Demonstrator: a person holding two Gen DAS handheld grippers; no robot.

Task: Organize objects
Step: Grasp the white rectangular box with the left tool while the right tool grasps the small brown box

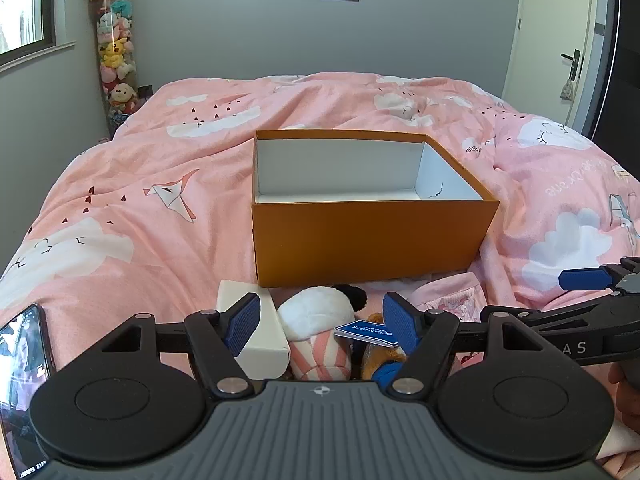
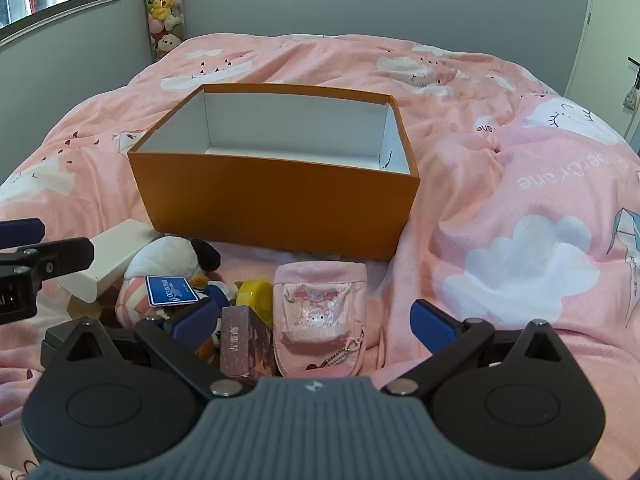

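Your orange box (image 2: 276, 204) sits open and empty on the bed (image 2: 500, 184), ready to take the clutter piled just in front of it. Your left gripper (image 1: 320, 320) hangs jaws apart over the plush toy (image 1: 316, 308); your right gripper (image 2: 316, 322), jaws wide, frames the pink pouch (image 2: 320, 312).

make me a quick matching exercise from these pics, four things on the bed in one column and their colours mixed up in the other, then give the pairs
Things:
1. open box
2. drawstring pouch
3. round case
4. hang tag on the plush toy

Colours:
A. blue
B. pink
C. orange outside, white inside
D. yellow

Pairs: 1-C, 2-B, 3-D, 4-A
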